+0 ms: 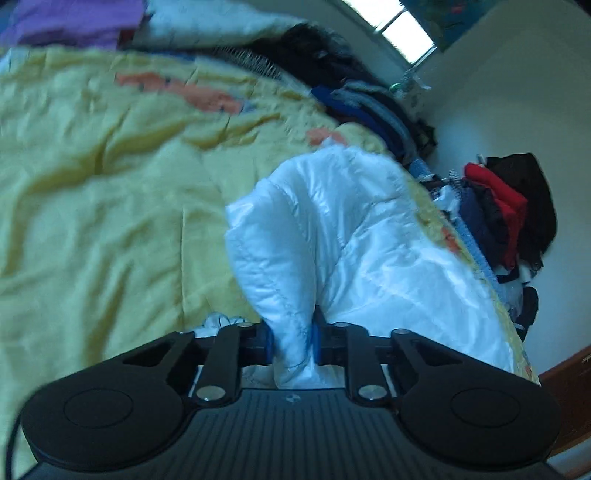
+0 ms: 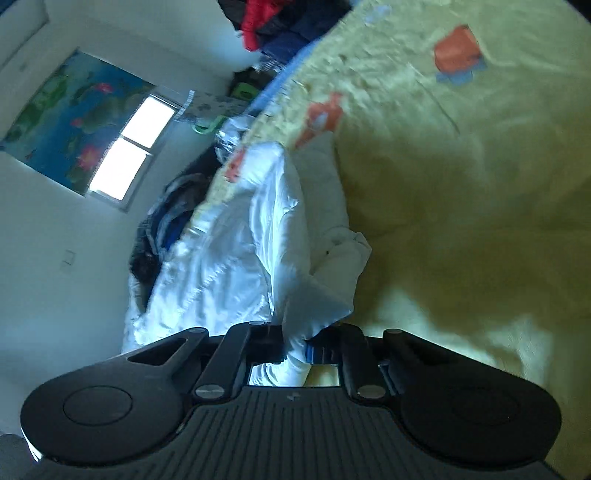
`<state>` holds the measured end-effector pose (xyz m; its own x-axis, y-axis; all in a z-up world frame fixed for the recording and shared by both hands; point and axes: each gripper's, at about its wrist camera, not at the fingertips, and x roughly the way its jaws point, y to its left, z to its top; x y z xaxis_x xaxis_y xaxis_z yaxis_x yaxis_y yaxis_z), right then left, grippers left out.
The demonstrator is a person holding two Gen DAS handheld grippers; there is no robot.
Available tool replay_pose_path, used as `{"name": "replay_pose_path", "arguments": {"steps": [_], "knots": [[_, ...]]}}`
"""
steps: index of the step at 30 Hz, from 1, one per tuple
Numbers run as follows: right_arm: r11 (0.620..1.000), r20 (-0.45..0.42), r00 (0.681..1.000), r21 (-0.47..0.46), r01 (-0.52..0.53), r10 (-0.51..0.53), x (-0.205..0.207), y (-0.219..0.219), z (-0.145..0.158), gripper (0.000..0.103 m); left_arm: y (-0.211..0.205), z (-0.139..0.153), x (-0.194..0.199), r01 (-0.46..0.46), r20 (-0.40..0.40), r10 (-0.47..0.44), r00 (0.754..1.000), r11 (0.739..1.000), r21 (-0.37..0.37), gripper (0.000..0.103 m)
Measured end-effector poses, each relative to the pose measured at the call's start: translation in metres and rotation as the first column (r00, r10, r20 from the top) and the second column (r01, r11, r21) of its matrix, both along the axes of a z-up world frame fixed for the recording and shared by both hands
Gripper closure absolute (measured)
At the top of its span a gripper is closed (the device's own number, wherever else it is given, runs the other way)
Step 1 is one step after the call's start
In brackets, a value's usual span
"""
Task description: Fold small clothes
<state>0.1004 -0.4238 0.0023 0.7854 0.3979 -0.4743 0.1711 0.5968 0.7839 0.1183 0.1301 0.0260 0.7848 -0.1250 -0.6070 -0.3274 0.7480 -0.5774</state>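
Left tongs (image 1: pixel 293 341): jaws closed on a bunched fold of the white garment (image 1: pixel 332 236), cloth pinched between the blue pads (image 1: pixel 317 339). Right tongs (image 2: pixel 295 347): jaws likewise closed, clamping another fold of the same garment (image 2: pixel 251 236).

Garment: shiny, quilted, white. It runs from each pair of tongs outward over the bed, crumpled, near the bed's edge.

Bed: yellow bedspread (image 1: pixel 92 192), wrinkled, with orange and blue patches.

Farther out: heap of dark, red and blue clothes (image 1: pixel 506 210) beside the bed against the white wall. Purple cloth (image 1: pixel 70 22) at far end. Window (image 2: pixel 129 147) and a blue floral picture (image 2: pixel 70 110) on the wall. Both views motion-blurred.
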Motion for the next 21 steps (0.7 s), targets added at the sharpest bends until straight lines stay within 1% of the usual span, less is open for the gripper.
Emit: {"name": "replay_pose_path", "arguments": {"steps": [3, 7, 9, 11, 12, 13, 15, 16, 17, 18, 19, 20, 21], "knots": [[1.0, 0.03, 0.999, 0.016, -0.026, 0.025, -0.02, -0.004, 0.014, 0.09, 0.005, 0.018, -0.02, 0.026, 0.014, -0.026, 1.0, 1.0, 0.017, 0.09], [0.997, 0.049, 0.996, 0.032, -0.074, 0.072, -0.057, -0.011, 0.028, 0.09, 0.011, 0.027, -0.053, 0.063, -0.011, -0.063, 0.998, 0.997, 0.038, 0.09], [0.995, 0.022, 0.996, 0.025, -0.092, 0.091, -0.069, -0.012, 0.025, 0.09, 0.009, 0.022, -0.059, 0.081, -0.041, -0.078, 0.996, 0.994, 0.076, 0.09], [0.995, -0.019, 0.995, 0.027, -0.098, 0.099, -0.074, -0.011, 0.014, 0.089, 0.004, 0.006, -0.055, 0.102, -0.107, -0.09, 0.99, 0.988, 0.114, 0.09], [0.996, -0.04, 0.995, 0.027, -0.09, 0.091, -0.074, -0.011, 0.006, 0.088, 0.002, -0.004, -0.049, 0.109, -0.138, -0.093, 0.986, 0.987, 0.117, 0.085], [0.996, -0.06, 0.995, 0.026, -0.083, 0.084, -0.074, -0.01, -0.002, 0.087, 0.001, -0.01, -0.046, 0.106, -0.152, -0.088, 0.985, 0.987, 0.119, 0.081], [0.998, -0.091, 0.993, 0.007, -0.068, 0.069, -0.071, -0.009, -0.01, 0.07, -0.003, -0.01, -0.046, 0.1, -0.134, -0.08, 0.988, 0.983, 0.153, 0.077], [0.998, -0.087, 0.994, -0.007, -0.067, 0.066, -0.072, -0.008, -0.008, 0.068, -0.006, -0.007, -0.047, 0.111, -0.142, -0.085, 0.986, 0.977, 0.185, 0.072], [0.998, -0.082, 0.995, -0.027, -0.061, 0.059, -0.075, -0.008, -0.003, 0.062, -0.007, -0.004, -0.049, 0.119, -0.15, -0.087, 0.985, 0.969, 0.218, 0.066], [0.997, -0.066, 0.997, -0.062, -0.045, 0.04, -0.08, -0.01, 0.005, 0.051, -0.006, -0.001, -0.051, 0.115, -0.157, -0.076, 0.985, 0.959, 0.259, 0.046], [0.995, -0.037, 0.999, -0.096, -0.022, 0.018, -0.085, -0.013, 0.013, 0.046, -0.004, 0.001, -0.055, 0.099, -0.164, -0.051, 0.985, 0.949, 0.298, 0.026], [0.99, 0.012, 1.0, -0.14, 0.024, -0.023, -0.091, -0.019, 0.025, 0.043, -0.002, 0.004, -0.059, 0.071, -0.167, -0.015, 0.986, 0.939, 0.336, 0.021], [0.982, 0.05, 0.997, -0.18, 0.063, -0.055, -0.094, -0.023, 0.036, 0.043, 0.002, 0.006, -0.063, 0.051, -0.152, 0.004, 0.988, 0.934, 0.354, 0.02]]}}
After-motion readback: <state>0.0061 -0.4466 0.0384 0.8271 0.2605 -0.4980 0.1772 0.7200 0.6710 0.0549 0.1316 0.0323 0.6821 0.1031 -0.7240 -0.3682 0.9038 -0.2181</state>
